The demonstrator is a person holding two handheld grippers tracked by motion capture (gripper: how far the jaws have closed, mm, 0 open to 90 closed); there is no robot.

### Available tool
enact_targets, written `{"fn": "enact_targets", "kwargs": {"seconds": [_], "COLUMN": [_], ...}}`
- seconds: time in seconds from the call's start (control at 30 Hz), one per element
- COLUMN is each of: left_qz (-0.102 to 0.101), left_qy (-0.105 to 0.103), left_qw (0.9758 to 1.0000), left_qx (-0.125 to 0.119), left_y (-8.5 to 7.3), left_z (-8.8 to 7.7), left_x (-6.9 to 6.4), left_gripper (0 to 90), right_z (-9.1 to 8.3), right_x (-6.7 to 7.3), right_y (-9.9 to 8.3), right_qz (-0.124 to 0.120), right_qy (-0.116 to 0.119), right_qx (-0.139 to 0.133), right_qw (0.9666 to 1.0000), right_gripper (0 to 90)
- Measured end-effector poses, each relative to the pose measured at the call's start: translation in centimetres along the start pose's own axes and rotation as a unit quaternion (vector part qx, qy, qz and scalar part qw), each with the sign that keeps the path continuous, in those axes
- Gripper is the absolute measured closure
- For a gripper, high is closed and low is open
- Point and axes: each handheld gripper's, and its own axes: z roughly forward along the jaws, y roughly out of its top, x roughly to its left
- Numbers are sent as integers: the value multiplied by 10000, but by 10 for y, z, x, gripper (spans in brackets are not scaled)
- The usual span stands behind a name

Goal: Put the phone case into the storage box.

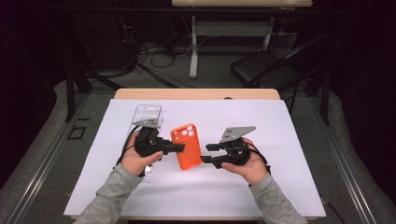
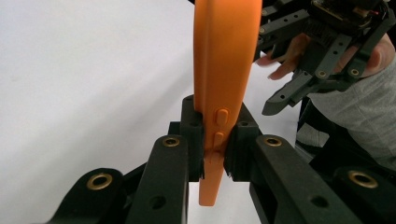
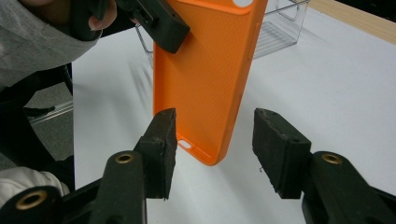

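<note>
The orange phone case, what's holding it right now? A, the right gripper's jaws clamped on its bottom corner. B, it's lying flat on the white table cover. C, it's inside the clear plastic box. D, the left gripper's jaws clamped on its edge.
D: the left gripper is shut on the side edge of the orange phone case, while the right gripper stands open with the case's lower corner between its jaws, pads not touching.
</note>
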Motion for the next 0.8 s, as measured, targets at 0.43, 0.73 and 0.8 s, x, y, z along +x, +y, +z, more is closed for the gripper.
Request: {"fn": "enact_targets", "kwargs": {"seconds": [0.43, 0.73, 0.8], "left_qz": [117, 182, 193], "left_qy": [-188, -258, -271], "left_qw": [9996, 9993, 9992], "left_qx": [151, 203, 214], "left_y": [-1, -1, -1], "left_z": [8, 11, 11], "left_x": [-5, -8, -8], "left_gripper": [808, 808, 808], "right_z": [-1, 3, 3], "right_x": [-3, -3, -3], "right_y": [-3, -4, -4], "right_qz": [80, 98, 106], "right_qy": [6, 76, 103], "right_qx": [40, 123, 140], "right_qw": [10000, 9998, 9998], "right_gripper": [570, 612, 622]}}
